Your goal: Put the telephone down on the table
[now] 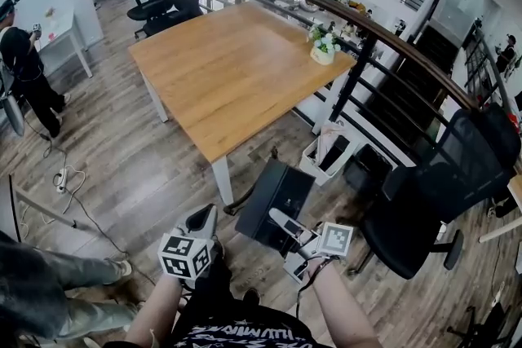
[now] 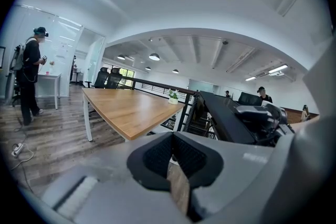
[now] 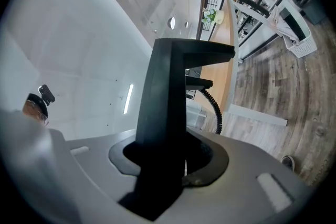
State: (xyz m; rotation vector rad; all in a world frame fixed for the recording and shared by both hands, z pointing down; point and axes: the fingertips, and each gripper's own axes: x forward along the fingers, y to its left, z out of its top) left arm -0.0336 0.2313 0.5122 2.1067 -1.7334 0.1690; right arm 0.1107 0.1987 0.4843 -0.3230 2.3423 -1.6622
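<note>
Black plastic marks out the telephone in the head view. It hangs in the air over the plank floor, just short of the near corner of the wooden table and not touching it. The right gripper clamps it from below. The left gripper sits beside it, apart from the phone. A small potted plant stands at the table's far edge by the railing, and a black office chair is at the right.

In the left gripper view, the left gripper has its dark pads meeting at the tips with nothing between them. Past it lie the table and the plant. The telephone is raised at the right, with a person standing far left.

In the right gripper view, the right gripper has its jaws pressed on the telephone, which rises straight out between them. The coiled cord curls down beside it, and the table lies beyond.
</note>
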